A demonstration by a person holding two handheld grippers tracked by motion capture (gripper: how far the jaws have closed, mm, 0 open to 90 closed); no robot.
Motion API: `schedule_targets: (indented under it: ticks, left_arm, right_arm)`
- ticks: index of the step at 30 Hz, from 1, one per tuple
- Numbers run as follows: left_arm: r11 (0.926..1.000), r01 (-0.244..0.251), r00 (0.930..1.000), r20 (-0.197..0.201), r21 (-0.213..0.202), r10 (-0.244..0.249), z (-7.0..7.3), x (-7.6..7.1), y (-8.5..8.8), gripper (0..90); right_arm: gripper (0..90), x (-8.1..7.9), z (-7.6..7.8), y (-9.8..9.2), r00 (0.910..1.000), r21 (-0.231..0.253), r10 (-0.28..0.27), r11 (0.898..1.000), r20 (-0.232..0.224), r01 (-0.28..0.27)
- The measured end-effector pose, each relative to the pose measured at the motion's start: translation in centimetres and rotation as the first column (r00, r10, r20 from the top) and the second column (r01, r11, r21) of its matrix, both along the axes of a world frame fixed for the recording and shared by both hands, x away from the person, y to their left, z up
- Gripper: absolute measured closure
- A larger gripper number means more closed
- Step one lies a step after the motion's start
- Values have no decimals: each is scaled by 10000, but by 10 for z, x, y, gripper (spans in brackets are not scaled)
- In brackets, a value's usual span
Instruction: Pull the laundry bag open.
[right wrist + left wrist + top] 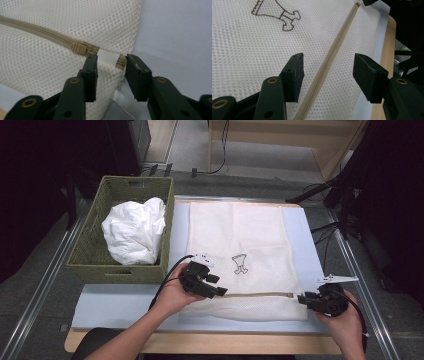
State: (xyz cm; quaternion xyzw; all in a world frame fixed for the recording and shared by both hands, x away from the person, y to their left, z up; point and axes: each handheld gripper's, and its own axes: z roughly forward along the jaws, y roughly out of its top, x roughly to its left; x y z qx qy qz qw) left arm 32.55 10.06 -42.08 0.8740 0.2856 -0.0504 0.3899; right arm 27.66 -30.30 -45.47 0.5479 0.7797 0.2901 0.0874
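The left hand-held gripper (pixel 328 72) is straddling the mesh bag's (pixel 235 235) zipper (pixel 329 62), jaws spread; the right hand-held gripper (pixel 110 72) is gaping at the bag's corner edge, pinching nothing.

Both forearms reach forward; the left claw (pixel 216 289) and right claw (pixel 303 299) point inward, jaws parted.

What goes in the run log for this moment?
laundry bag flat on table | zipper closed | left hand-held gripper open over zipper | right hand-held gripper open at zipper pull
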Motion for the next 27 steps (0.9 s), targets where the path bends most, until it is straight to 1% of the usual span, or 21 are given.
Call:
schedule_targets:
  ticks: [1,4,5,7,8,10,13,17,18,19,20,21,27]
  left_arm:
    - [10000,82,10000,12,49,-82,0,1,-2,427]
    - [9999,130,9999,-18,56,-130,-1,1,-5,427]
    - [9999,142,9999,-36,-36,-142,-1,1,-6,427]
    - [9999,159,9999,-30,62,-158,-1,2,-6,427]
    - [9998,180,9998,-39,16,-180,-2,2,-7,427]
    - [9998,190,9998,-52,22,-190,-2,2,-6,427]
    - [9999,167,9998,-85,3,-167,-1,2,-6,427]
    - [9999,126,9999,-71,-4,-126,-1,3,-5,427]
    - [9999,120,9999,-77,-3,-120,-1,3,-5,427]
    - [9999,147,9998,-118,-36,-147,-1,3,-5,427]
    - [9999,147,9998,-118,-36,-147,-1,3,-5,426]
    - [9998,166,9997,-203,-105,-168,-1,3,-6,423]
    - [9997,209,9995,-225,-133,-212,-2,3,-6,422]
  right_arm:
    - [575,-1,-1,0,10000,-67,-41,10000,27,42]
    - [530,-2,-5,-1,9997,-176,-216,9996,-83,215]
    - [521,-2,-6,-1,9998,-262,-187,9995,-87,185]
    - [511,-1,-9,0,10000,-389,-39,9992,-65,36]
    - [513,-1,-9,1,10000,-481,-15,9988,-43,13]
    - [515,-1,-9,3,10000,-483,75,9988,3,-75]
    - [515,-1,-9,7,9999,-732,131,9972,98,-124]
    - [518,1,-10,10,9998,-810,150,9966,165,-136]
    - [520,1,-10,11,9996,-870,215,9960,191,-198]
    - [528,3,-11,15,9994,-1029,227,9945,279,-197]
    - [528,3,-11,15,9994,-1029,227,9945,279,-197]
    - [544,5,-11,17,9988,-1147,337,9930,344,-295]
    - [599,8,-11,20,9988,-1272,296,9916,378,-245]
